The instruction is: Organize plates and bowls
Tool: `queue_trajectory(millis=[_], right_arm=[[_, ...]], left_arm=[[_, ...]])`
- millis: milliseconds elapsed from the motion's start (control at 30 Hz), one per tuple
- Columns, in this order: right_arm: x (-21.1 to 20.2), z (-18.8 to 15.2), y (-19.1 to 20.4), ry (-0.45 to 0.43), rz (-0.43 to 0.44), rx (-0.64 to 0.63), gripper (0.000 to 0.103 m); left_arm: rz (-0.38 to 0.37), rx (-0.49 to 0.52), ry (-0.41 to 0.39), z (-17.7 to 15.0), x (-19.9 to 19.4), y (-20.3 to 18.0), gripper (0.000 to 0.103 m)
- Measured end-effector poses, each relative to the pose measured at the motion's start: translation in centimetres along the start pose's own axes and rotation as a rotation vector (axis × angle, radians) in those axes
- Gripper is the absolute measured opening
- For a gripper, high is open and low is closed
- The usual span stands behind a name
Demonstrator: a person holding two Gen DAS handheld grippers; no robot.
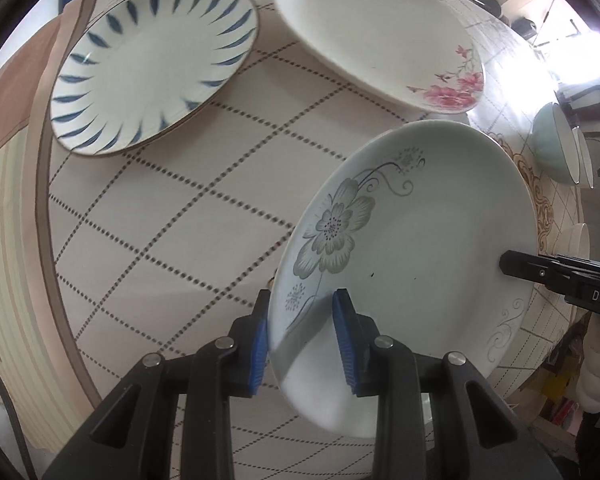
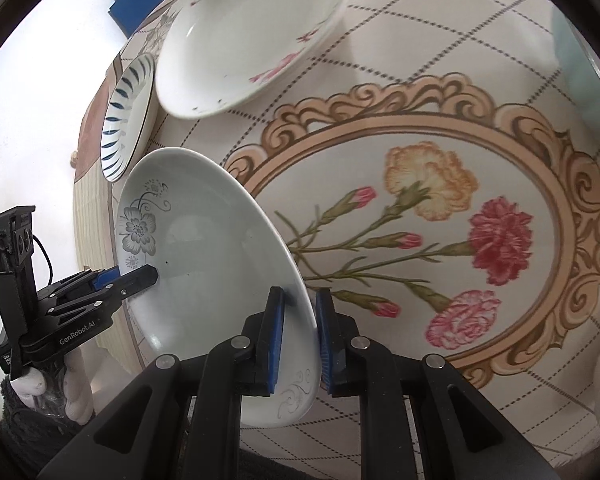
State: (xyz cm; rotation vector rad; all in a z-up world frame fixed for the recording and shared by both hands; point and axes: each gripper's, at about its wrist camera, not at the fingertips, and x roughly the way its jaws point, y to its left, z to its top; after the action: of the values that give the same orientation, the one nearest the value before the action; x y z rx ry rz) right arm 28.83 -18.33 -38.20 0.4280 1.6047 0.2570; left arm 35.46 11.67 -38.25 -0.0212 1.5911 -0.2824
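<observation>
A pale plate with a grey flower (image 1: 420, 240) (image 2: 204, 240) hangs tilted above the tablecloth, held by both grippers at opposite rims. My left gripper (image 1: 302, 322) is shut on its near rim, blue pads either side of the edge; the right wrist view shows that gripper (image 2: 134, 278) at the plate's left. My right gripper (image 2: 300, 320) is shut on the other rim, and reaches in from the right (image 1: 516, 266) in the left wrist view. A blue-striped plate (image 1: 152, 68) (image 2: 126, 120) and a pink-flowered plate (image 1: 372, 28) (image 2: 252, 32) lie on the table beyond.
The table (image 1: 172, 220) wears a checked cloth with a carnation medallion (image 2: 440, 240). A teal bowl (image 1: 552, 144) and a white bowl (image 1: 576, 240) stand at the right. White-gloved hands (image 2: 76, 396) hold the grippers. The table edge runs along the left.
</observation>
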Motion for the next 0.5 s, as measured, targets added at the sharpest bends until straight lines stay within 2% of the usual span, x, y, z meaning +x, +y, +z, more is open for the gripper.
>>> queue_trajectory(millis=[300,500], right_arm=[[-4.4,1.5,-7.1,-0.06,-0.071,0.104,0.018],[-5.2,2.4,-9.2,-0.064,-0.098,0.115,0.019]], left_arm=[[-0.017,0.114,0.029,5.8,2.5,-6.9,0.028],[0.002,0.137,0.046,7.3,3.4,-9.3,0.028]])
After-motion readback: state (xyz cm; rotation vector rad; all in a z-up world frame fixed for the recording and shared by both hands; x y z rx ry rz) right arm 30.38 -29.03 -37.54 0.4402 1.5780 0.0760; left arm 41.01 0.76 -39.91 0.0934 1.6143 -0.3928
